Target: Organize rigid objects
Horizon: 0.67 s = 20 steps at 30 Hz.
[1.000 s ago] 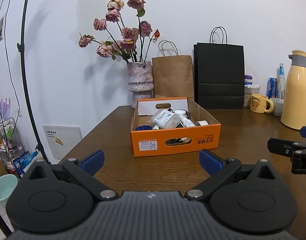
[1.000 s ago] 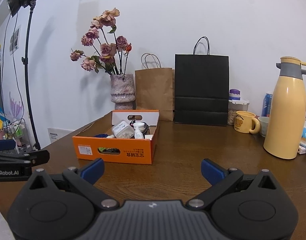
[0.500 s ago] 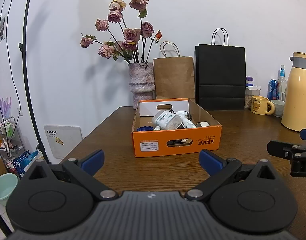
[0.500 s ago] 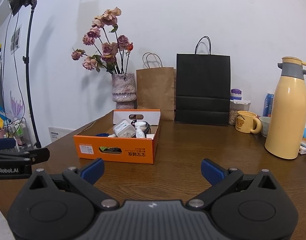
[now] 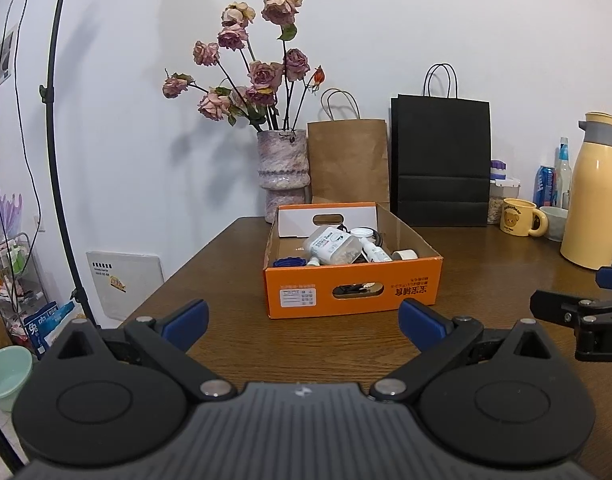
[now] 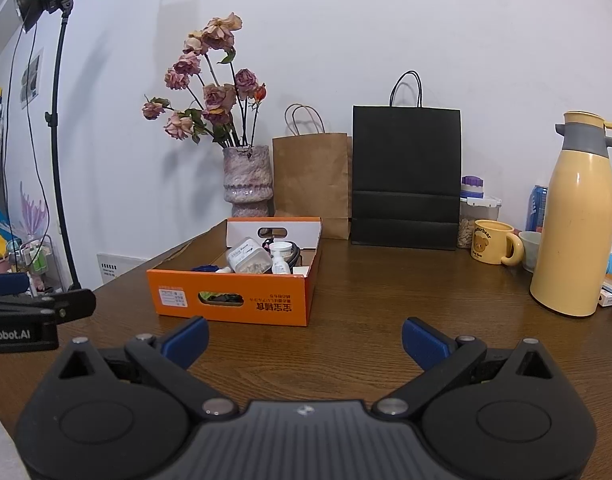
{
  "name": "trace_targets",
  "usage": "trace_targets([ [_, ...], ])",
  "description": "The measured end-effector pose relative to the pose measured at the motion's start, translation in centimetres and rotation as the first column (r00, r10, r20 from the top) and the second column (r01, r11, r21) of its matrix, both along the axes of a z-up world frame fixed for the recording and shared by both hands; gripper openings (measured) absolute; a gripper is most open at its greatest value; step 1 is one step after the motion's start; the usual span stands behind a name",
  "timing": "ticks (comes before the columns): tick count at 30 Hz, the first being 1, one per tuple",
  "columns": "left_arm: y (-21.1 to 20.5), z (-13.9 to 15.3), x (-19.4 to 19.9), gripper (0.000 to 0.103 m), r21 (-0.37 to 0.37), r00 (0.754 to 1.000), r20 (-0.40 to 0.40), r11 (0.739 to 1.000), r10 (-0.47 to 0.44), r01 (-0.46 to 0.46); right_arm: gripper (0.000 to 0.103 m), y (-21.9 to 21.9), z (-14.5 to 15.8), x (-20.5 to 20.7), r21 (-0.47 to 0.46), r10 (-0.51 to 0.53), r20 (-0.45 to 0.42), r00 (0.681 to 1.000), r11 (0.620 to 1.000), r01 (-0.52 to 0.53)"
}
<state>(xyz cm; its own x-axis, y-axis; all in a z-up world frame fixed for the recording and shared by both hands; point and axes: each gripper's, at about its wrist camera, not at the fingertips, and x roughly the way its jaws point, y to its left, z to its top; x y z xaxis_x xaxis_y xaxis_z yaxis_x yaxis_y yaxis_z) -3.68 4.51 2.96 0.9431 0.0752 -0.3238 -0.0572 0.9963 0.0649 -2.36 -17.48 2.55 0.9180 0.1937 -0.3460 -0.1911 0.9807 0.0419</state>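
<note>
Left gripper (image 5: 302,316): your fingers spread wide, empty.
Right gripper (image 6: 304,334): the same.
Orange cardboard box (image 5: 351,290): ahead of both.
Brown wooden tabletop (image 6: 385,304): bare beyond your right fingers.

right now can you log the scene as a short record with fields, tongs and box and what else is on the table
left tongs: open, empty, short of the box
right tongs: open, empty, to the right of the left tongs
orange box: on the wooden table, open top
box contents: clear jar lying on its side, small white bottle, blue lid
behind box: vase of roses, brown paper bag, black paper bag
right side: yellow mug, yellow thermos
</note>
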Motion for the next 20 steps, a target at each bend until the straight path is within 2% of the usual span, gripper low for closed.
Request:
trace_targets([
  [20, -0.02, -0.12, -0.02, 0.103, -0.003, 1.000, -0.005, 1.000, -0.003, 0.003, 0.103, 0.40, -0.65, 0.00, -0.003, 0.000, -0.007, 1.000, 1.000, 0.000],
])
